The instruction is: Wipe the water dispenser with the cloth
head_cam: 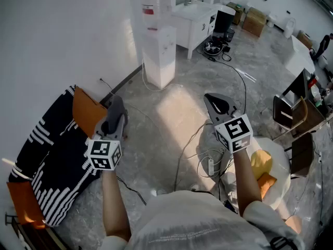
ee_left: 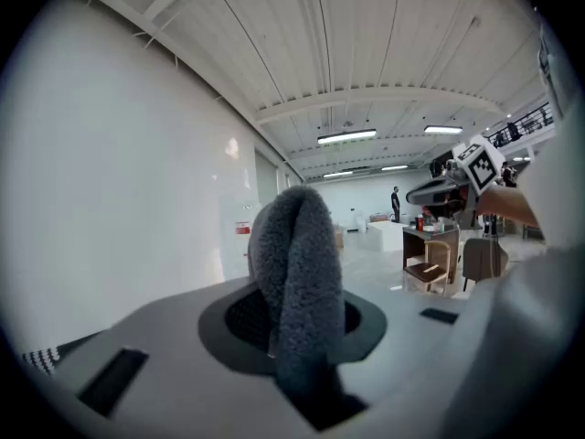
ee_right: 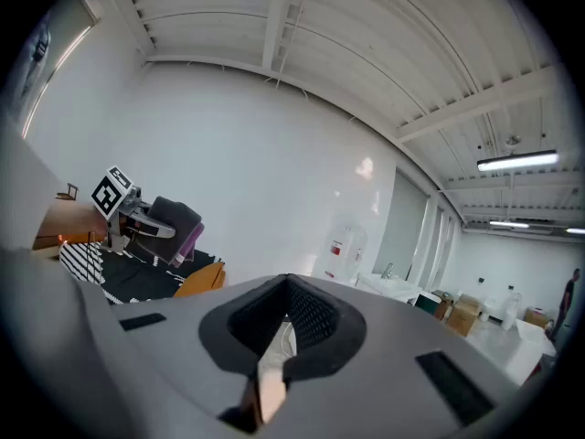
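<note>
Approach stage, as I judge it: no wiping has begun, because the water dispenser (head_cam: 158, 46) stands well ahead of both tools, against the white wall, with open floor between.

My left gripper (head_cam: 115, 120) is clamped on the cloth (ee_left: 297, 263), a thick grey fleecy fold that rises from between its jaws and flops over their tips. In the left gripper view the cloth covers most of what lies straight ahead. Only a sliver of the dispenser shows just to the left of the fold.

My right gripper (head_cam: 213, 100) has its jaws drawn together with nothing in them. It hangs level with the left tool and well apart from it. From its own view the dispenser sits ahead and slightly right.

Next move, in my judgement: walk both tools forward until the left one's cloth touches the dispenser's white body. Its jaws must stay clamped so the fold does not slip. Loose cables (head_cam: 205, 155) lie on the floor below and beside the right tool, so the walk forward needs care.

Writing: the bottle on top of the dispenser carries a red label (head_cam: 148, 10), too small to read. The cube on each tool bears black and white square markers (head_cam: 238, 129), patterns rather than words. I can read no brand name anywhere.
</note>
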Tool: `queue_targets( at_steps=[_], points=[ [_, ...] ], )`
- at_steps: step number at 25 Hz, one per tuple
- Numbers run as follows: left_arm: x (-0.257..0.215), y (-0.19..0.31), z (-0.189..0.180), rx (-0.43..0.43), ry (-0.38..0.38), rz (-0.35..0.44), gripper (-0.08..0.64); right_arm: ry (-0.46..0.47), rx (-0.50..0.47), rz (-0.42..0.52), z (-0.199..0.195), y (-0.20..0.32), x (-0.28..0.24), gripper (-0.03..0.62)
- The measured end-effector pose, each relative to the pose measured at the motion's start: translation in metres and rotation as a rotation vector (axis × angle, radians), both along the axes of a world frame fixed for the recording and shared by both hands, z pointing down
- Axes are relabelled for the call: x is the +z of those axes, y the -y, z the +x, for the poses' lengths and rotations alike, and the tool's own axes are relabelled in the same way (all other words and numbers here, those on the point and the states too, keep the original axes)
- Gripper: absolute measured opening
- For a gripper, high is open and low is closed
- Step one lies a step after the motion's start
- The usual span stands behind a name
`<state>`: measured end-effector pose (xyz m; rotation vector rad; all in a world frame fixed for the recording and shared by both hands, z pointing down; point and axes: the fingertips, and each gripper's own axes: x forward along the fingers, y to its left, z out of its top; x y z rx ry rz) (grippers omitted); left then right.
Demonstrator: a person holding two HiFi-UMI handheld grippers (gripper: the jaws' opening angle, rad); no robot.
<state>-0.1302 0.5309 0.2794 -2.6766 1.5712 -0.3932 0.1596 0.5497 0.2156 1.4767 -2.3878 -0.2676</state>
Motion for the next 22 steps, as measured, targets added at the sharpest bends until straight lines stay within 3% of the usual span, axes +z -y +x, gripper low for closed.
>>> queue_targets(
  at_steps=[8,14,22],
  points=[
    [0.009,0.002,-0.018,-0.006,0.004,-0.01,0.083,0.042,0.026,0.008,-0.01,0.009,-0.002,0.015],
    [0.011,0.005,-0.044,-0.015,0.014,-0.01,0.081,0.093,0.02,-0.049,-0.034,0.018,0.006,0.015],
    [0.02,0.019,-0.067,0.006,0.026,-0.024,0.081,0.101,-0.021,-0.045,-0.067,0.025,0.008,0.015]
  ],
)
